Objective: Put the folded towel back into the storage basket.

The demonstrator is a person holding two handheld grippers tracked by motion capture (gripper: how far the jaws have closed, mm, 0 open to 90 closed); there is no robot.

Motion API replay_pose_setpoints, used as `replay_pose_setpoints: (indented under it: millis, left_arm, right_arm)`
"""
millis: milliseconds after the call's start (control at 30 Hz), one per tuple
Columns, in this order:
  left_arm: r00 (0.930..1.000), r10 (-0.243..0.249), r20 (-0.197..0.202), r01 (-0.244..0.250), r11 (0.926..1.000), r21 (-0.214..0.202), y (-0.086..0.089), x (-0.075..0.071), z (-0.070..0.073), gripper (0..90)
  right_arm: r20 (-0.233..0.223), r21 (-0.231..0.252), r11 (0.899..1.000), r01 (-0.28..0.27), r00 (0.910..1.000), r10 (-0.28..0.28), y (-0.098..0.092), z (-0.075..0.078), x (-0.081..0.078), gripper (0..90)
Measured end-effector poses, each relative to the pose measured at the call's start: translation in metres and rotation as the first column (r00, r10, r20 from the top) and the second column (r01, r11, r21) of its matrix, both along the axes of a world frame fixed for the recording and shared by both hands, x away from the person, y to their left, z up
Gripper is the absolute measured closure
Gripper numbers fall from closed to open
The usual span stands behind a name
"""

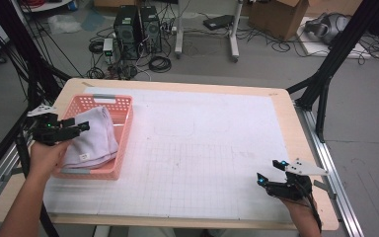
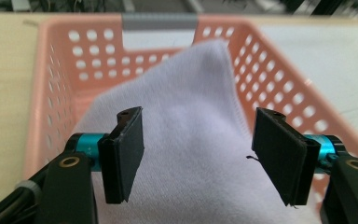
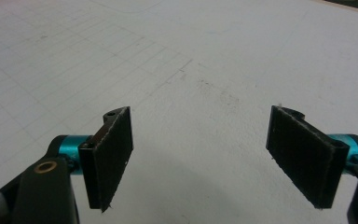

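Both grippers' jaws gape empty over the gridded white table (image 1: pixel 202 148) (cable-strewn floor (image 1: pixel 207 64) beyond).

Wide-spread tool (image 3: pixel 200 158) above gridded mat (image 3: pixel 177 60)

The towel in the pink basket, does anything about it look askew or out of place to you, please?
Slightly: the white towel is not lying flat. It is bunched up and leans over the rim of the pink basket. The left tongs are open over it, not gripping.

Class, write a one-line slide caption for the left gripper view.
Open left gripper poised above a folded white cloth lying in a pink perforated plastic basket.
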State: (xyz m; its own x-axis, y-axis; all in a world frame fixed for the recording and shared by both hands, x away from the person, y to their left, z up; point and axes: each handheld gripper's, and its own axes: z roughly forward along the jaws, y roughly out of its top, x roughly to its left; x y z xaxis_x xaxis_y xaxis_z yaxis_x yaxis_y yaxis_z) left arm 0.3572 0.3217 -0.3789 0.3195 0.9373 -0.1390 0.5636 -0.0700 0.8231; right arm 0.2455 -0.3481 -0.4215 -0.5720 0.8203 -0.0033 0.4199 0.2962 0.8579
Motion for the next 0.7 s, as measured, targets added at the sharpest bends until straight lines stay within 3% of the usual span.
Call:
replay_pose_setpoints:
  millis: [167, 333, 400, 467, 567, 700]
  left_arm:
    - [0.9939, -0.015, -0.109, 0.02, 0.9989, 0.043, -0.012, 0.013, -0.014, 34.0]
    - [0.9829, -0.094, -0.158, 0.1, 0.9945, 0.031, -0.027, 0.023, -0.022, 36.7]
    - [0.9813, -0.121, -0.15, 0.126, 0.9916, 0.028, -0.031, 0.025, -0.024, 38.3]
    - [0.9848, -0.115, -0.13, 0.12, 0.9923, 0.032, -0.032, 0.024, -0.022, 37.9]
    - [0.9948, -0.088, -0.052, 0.086, 0.9955, -0.04, -0.024, 0.019, -0.014, 36.5]
    - [0.9945, -0.07, 0.078, 0.077, 0.9931, -0.089, -0.016, 0.007, 0.0, 33.6]
  right_arm:
    - [-0.005, 0.003, 1.0, 0.001, 1.0, -0.001, -0.001, 0.0, 0.0, 21.5]
    - [-0.004, -0.002, 1.0, -0.004, 1.0, 0.004, 0.001, -0.001, 0.0, 21.5]
    - [-0.005, -0.002, 1.0, -0.004, 1.0, 0.004, 0.001, -0.001, 0.0, 21.5]
    - [-0.006, -0.001, 1.0, -0.002, 1.0, 0.002, 0.0, -0.001, 0.0, 21.5]
    - [-0.004, 0.003, 1.0, -0.002, 1.0, 0.002, 0.0, 0.0, 0.0, 21.5]
    - [-0.002, 0.002, 1.0, -0.002, 1.0, 0.002, -0.001, 0.0, 0.0, 21.5]
